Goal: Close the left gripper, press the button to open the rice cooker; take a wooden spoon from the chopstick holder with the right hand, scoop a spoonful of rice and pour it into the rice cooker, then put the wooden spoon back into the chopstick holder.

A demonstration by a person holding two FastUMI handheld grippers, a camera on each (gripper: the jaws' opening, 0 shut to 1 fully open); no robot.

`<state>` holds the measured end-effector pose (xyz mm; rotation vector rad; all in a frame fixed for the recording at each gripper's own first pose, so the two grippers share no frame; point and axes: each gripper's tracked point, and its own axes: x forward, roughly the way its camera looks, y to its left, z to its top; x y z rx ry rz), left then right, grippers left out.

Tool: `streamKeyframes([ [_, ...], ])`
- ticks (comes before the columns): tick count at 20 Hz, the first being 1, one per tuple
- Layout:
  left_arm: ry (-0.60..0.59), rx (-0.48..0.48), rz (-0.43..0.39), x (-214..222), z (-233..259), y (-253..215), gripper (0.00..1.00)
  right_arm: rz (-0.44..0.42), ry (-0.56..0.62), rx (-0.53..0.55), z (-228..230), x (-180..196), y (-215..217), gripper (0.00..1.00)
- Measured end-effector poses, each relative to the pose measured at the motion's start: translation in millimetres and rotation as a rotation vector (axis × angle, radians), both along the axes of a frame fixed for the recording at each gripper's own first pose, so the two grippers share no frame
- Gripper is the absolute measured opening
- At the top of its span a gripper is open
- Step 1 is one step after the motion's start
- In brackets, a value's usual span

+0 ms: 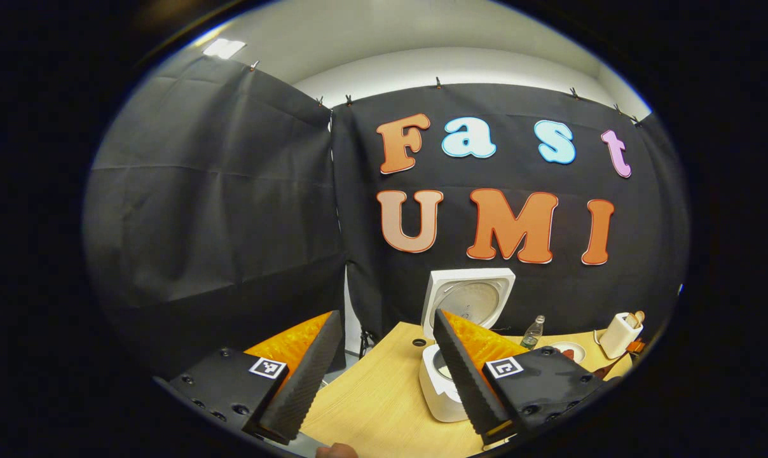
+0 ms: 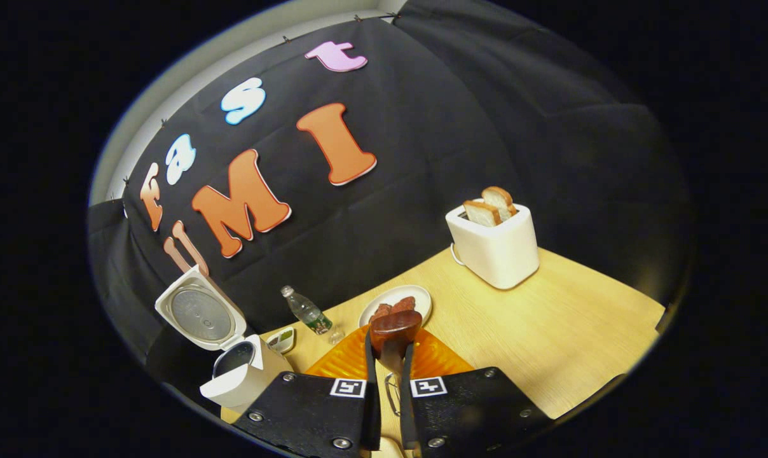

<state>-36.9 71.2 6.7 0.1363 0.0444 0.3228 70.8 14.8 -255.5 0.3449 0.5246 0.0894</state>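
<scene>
- In the left gripper view, our left gripper (image 1: 384,375) is held above the near edge of the wooden table (image 1: 377,401) with its fingers spread wide apart and nothing between them.
- Past its right finger we see the rice cooker (image 1: 438,388) standing on the table, its lid (image 1: 468,299) swung up and open against the booth wall.
- Farther right on the table we make out a small bottle (image 1: 533,332), a plate (image 1: 571,350) and a white toaster (image 1: 620,335).
- In the right gripper view, our right gripper (image 2: 389,362) has its fingers drawn close together, clamped on the handle of the wooden spoon (image 2: 394,329), whose dark bowl sticks up just past the fingertips.
- We cannot tell whether the spoon bowl carries any rice.
- The spoon sits in front of the plate, which holds some brown food, and the bottle stands just left of that plate.
- The open rice cooker is at the lower left of this view, well apart from the spoon; the toaster with two bread slices (image 2: 489,207) stands at the far right.
</scene>
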Motion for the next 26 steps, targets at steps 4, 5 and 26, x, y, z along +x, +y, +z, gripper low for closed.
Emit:
streamKeyframes([
  [4,-0.022,-0.024,0.001,11.7,3.1,20.0,0.96,0.023,-0.101,-0.027,55.5,-17.3,19.1,0.11],
  [5,-0.023,-0.035,-0.005,12.4,2.3,23.3,0.96,0.033,-0.114,-0.037,64.0,-26.0,25.0,0.11],
  [26,0.026,0.008,-0.181,51.2,-11.2,92.4,0.96,0.18,0.011,-0.451,-56.7,-159.9,120.4,0.11],
])
